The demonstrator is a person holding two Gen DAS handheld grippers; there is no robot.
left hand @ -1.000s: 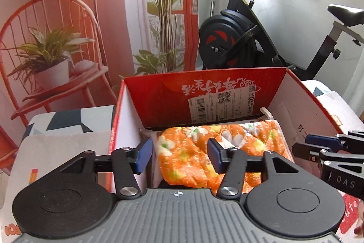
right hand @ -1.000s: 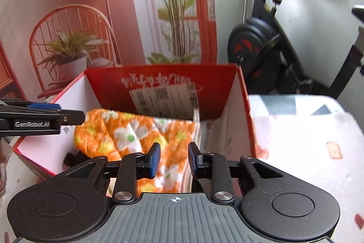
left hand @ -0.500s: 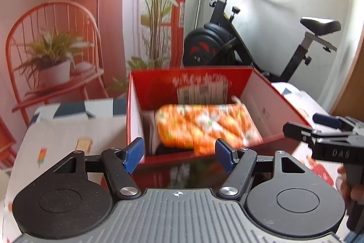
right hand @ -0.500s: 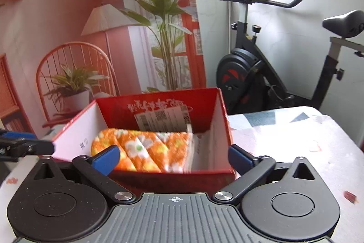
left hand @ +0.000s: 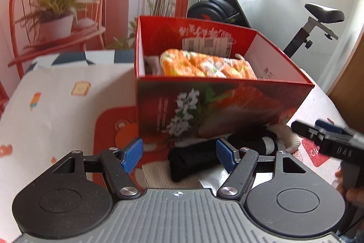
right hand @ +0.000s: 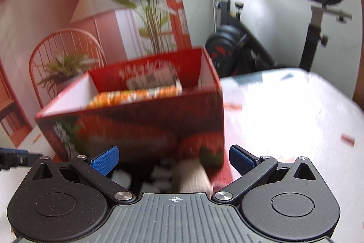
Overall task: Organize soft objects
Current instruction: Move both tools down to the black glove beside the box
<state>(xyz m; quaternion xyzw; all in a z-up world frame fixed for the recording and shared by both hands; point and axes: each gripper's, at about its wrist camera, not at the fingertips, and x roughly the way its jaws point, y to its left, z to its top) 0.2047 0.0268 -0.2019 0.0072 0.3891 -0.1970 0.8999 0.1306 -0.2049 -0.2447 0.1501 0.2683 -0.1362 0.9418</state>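
Lying across the table is a white tablecloth (left hand: 56, 101) printed with small toast and ice-lolly motifs, with an orange bear patch just left of the box. Hovering low over it is the left gripper (left hand: 179, 155), its blue-padded jaws standing apart with nothing clamped; a black rolled sock (left hand: 193, 161) is lying on the cloth between and just beyond the pads, untouched. Sitting past it, mid-table, is an open red cardboard box (left hand: 218, 111) with a strawberry print and white characters on its near wall and a shipping label on the inside of its far wall. Resting inside the box, toward its right side, is a folded orange floral cloth (left hand: 204, 65), with a pale item tucked to its left that is too blurred to name. Crowding the foot of the box to the right are more dark and cream knitted soft items (left hand: 273, 140), touching one another. Entering from the right edge of the left wrist view is the right gripper (right hand: 174, 158), a person's fingers (left hand: 357, 194) wrapping its handle; its jaws are gaping at full spread and empty, with a beige soft roll (right hand: 193, 177) lying blurred below them against the box's near corner. Standing behind the table is a black exercise bike (left hand: 238, 8).
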